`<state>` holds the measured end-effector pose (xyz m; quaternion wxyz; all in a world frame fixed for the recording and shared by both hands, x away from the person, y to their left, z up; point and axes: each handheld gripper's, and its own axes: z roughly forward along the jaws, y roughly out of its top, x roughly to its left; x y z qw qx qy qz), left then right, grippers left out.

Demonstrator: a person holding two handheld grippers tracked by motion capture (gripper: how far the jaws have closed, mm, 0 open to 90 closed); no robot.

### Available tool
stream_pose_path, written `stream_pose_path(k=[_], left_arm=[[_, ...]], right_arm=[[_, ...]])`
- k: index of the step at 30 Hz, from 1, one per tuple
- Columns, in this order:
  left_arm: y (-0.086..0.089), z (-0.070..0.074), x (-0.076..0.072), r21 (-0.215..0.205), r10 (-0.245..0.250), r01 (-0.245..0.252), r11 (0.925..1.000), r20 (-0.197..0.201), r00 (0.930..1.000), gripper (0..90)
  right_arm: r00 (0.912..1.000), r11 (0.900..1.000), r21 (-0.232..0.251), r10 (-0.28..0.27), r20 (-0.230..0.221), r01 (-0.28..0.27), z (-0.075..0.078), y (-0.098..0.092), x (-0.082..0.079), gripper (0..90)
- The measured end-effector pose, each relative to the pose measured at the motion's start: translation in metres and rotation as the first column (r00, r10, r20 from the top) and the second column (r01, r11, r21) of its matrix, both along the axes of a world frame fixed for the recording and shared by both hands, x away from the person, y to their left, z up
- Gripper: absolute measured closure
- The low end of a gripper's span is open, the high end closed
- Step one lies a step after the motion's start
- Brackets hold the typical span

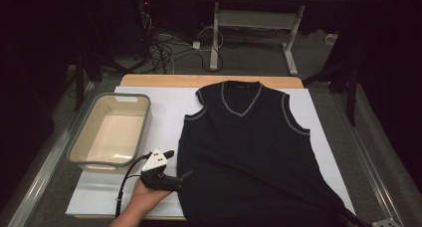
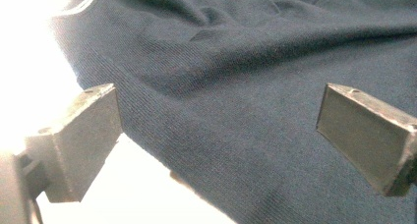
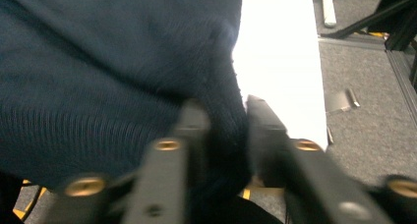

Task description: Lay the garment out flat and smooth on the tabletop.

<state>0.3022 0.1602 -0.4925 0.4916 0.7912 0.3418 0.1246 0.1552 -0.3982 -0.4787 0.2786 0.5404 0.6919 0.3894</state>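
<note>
Now vest hem between right gripper jaws

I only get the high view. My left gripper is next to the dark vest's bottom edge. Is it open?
Observer: Yes. In the left gripper view the left gripper has its jaws wide apart over the vest, with nothing pinched.
Operator: What about the right one, down in the corner?
Observer: In the right gripper view the right gripper has a bunch of the vest between its jaws. It is too blurred to tell if they squeeze it.
Operator: Is the vest smooth?
Observer: No, close up it is knitted, with a ribbed hem.
</note>
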Motion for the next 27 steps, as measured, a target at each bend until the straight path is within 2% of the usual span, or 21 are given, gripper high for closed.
stream_pose_path(k=[1,3,7,8,10,11,12,14,18,20,22,25,27], left_arm=[[0.000,0.000,-0.002,0.012,0.000,0.000,0.9999,-0.007,1.0000,5.5],[-0.002,0.001,-0.006,0.048,-0.003,0.004,0.9989,-0.025,0.9997,9.9],[-0.004,0.000,-0.016,0.146,0.015,0.001,0.9893,-0.108,0.9940,20.4],[-0.005,-0.001,-0.020,0.170,0.017,0.003,0.9854,-0.117,0.9930,24.7],[-0.007,-0.001,-0.027,0.218,0.024,0.012,0.9758,-0.160,0.9868,29.7],[-0.008,-0.002,-0.031,0.231,0.023,0.017,0.9729,-0.171,0.9851,33.2],[-0.008,-0.002,-0.035,0.227,0.024,0.014,0.9738,-0.163,0.9864,35.4],[-0.010,-0.003,-0.041,0.220,0.008,0.026,0.9752,-0.156,0.9877,49.3],[-0.017,-0.003,-0.046,0.224,-0.044,0.073,0.9718,-0.134,0.9900,78.0],[-0.016,-0.003,-0.049,0.235,-0.042,0.067,0.9697,-0.109,0.9932,81.6],[-0.010,-0.002,-0.055,0.230,-0.034,0.054,0.9717,-0.089,0.9955,82.4],[0.010,0.002,-0.065,0.215,-0.016,0.032,0.9761,-0.074,0.9972,82.5],[0.027,0.006,-0.073,0.210,0.016,-0.003,0.9777,-0.059,0.9981,82.6]], right_arm=[[1.0000,1.000,0.004,0.003,0.009,-0.003,0.002,0.002,0.002,56.4],[0.9994,1.000,0.006,0.003,0.034,-0.003,0.006,0.006,0.006,49.3],[0.9978,0.999,0.014,0.029,0.061,-0.029,0.013,0.013,0.016,45.8],[0.9972,0.999,0.015,0.036,0.066,-0.037,0.014,0.015,0.019,45.7],[0.9954,0.998,0.018,0.053,0.080,-0.055,0.016,0.020,0.026,45.6],[0.9947,0.998,0.015,0.062,0.082,-0.064,0.017,0.023,0.030,45.6],[0.9936,0.997,0.013,0.072,0.087,-0.074,0.018,0.027,0.034,45.6],[0.9916,0.996,0.007,0.091,0.091,-0.092,0.019,0.033,0.042,45.7],[0.9876,0.992,0.001,0.126,0.094,-0.126,0.020,0.045,0.053,45.6],[0.9854,0.990,-0.002,0.142,0.094,-0.142,0.020,0.050,0.057,45.9],[0.9834,0.988,-0.004,0.152,0.099,-0.152,0.022,0.054,0.061,46.0],[0.9803,0.986,0.002,0.166,0.107,-0.167,0.025,0.059,0.067,46.3],[0.9789,0.985,0.006,0.172,0.110,-0.174,0.025,0.062,0.071,46.7]])
